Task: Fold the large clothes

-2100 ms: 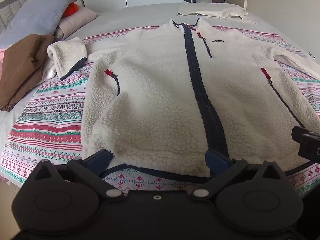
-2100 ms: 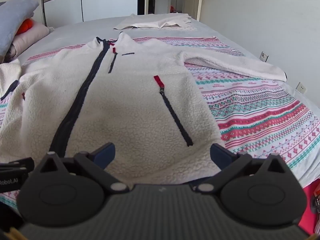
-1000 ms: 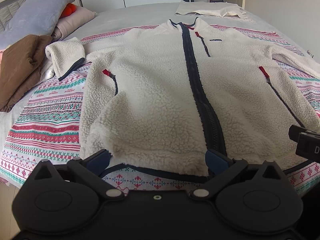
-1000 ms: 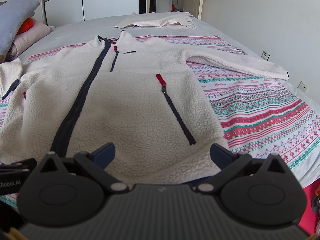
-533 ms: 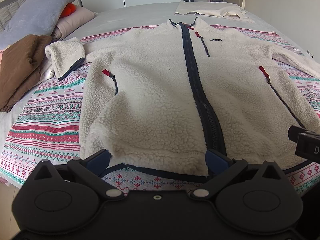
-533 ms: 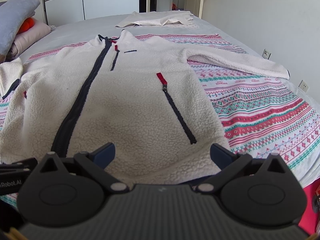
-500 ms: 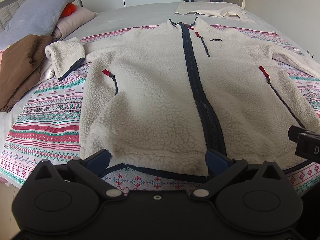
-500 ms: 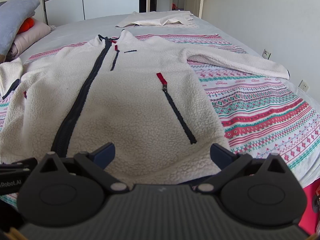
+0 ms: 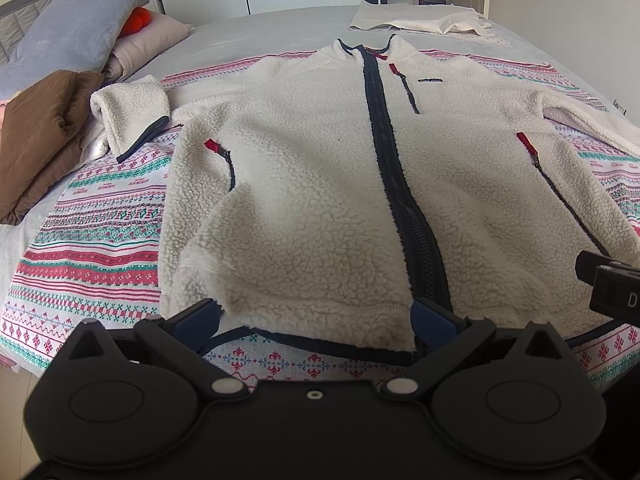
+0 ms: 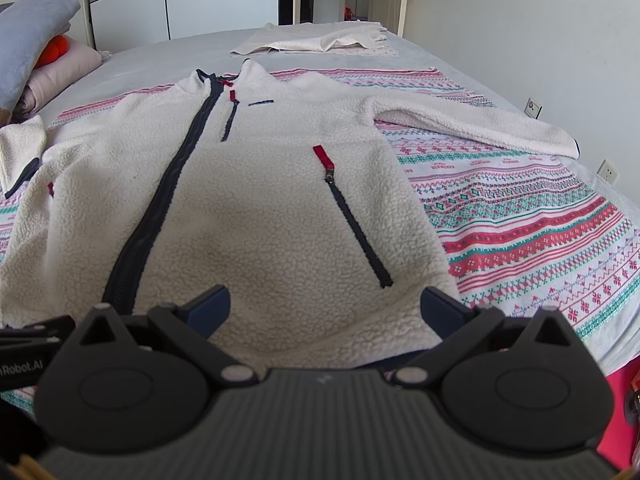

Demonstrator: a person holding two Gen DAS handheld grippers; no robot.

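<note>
A cream fleece jacket (image 9: 304, 208) with a navy front zipper lies flat, front up, on a patterned blanket (image 9: 96, 236); it also shows in the right wrist view (image 10: 256, 208). Its left sleeve cuff (image 9: 132, 120) is folded back at the upper left. Its right sleeve (image 10: 480, 128) stretches out to the right. My left gripper (image 9: 316, 316) is open over the left half of the bottom hem. My right gripper (image 10: 324, 304) is open over the right half of the hem. Neither holds anything.
A brown garment (image 9: 36, 140) and pillows (image 9: 76, 36) lie at the left. A folded cream cloth (image 10: 316, 42) lies at the far end of the bed. The wall (image 10: 540, 32) runs along the right. The bed's near edge is just below the hem.
Both grippers have stayed open and almost still near the hem; the views have shifted only slightly since two seconds ago.
</note>
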